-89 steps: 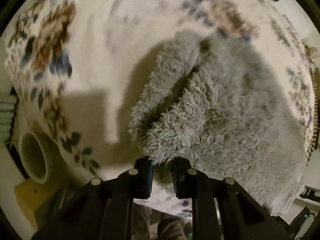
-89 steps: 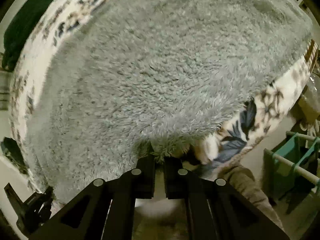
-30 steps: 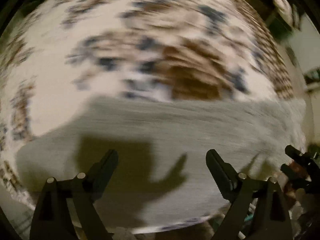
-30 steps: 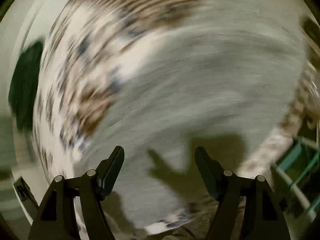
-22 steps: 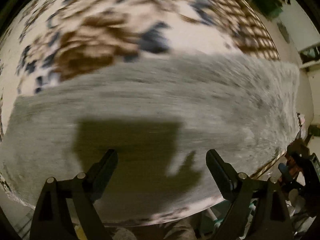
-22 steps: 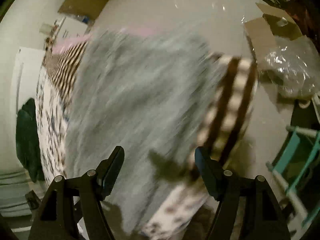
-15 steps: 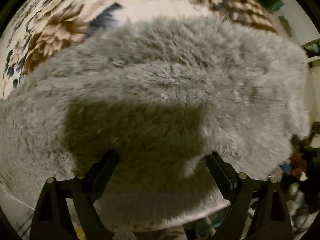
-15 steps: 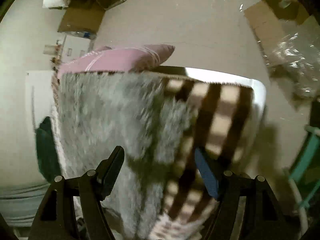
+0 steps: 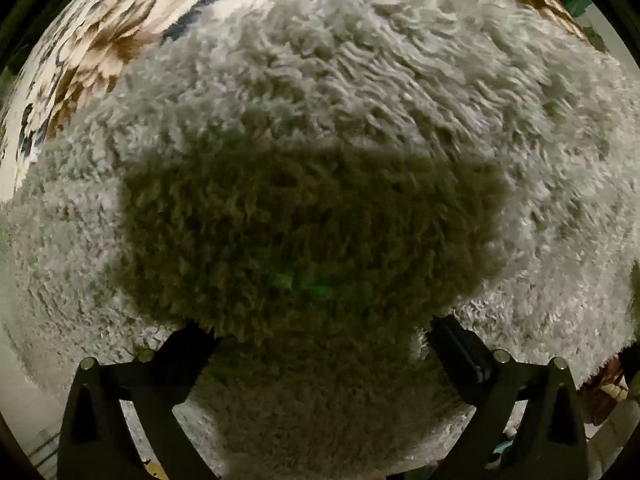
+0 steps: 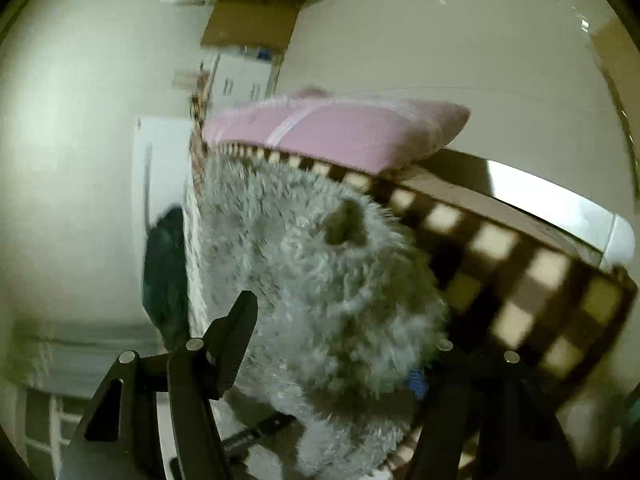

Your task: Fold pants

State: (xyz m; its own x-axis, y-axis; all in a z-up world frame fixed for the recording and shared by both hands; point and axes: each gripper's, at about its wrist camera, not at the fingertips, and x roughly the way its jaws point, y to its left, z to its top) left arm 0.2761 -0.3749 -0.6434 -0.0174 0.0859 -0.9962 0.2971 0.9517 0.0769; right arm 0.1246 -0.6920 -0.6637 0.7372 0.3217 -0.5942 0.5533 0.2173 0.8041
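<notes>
Looking down from the left wrist, the fuzzy grey pants [image 9: 360, 100] fill nearly the whole view, spread over a floral blanket [image 9: 100, 40] that only peeks out along the top and left rim. So not much bare bedding is left on that side. The left tongs [image 9: 320, 332] are spread wide with nothing between them, tips right down in the pile, and their dark shadow sits on the fabric just ahead.

The right tongs [image 10: 344, 320] are wide apart too, with a thick bunched end of the pants [image 10: 320, 280] sitting between the fingers; I can't tell if either finger actually touches it. That end lies near the bed's edge, where a brown-and-cream checked border [image 10: 520, 272] hangs over the side. A pink pillow [image 10: 340, 128] sits just past the far end of the pants, and there's pale floor beyond it with open space. A dark green bundle [image 10: 164, 272] lies off to the left.

Texture-wise it's long shaggy fleece, soft and lumpy, while the blanket looks flat and printed.

Compared with three seconds back, both tongs were pinched shut on the fabric's edge, and now both are released. The left one has dropped much closer since half a second ago.
</notes>
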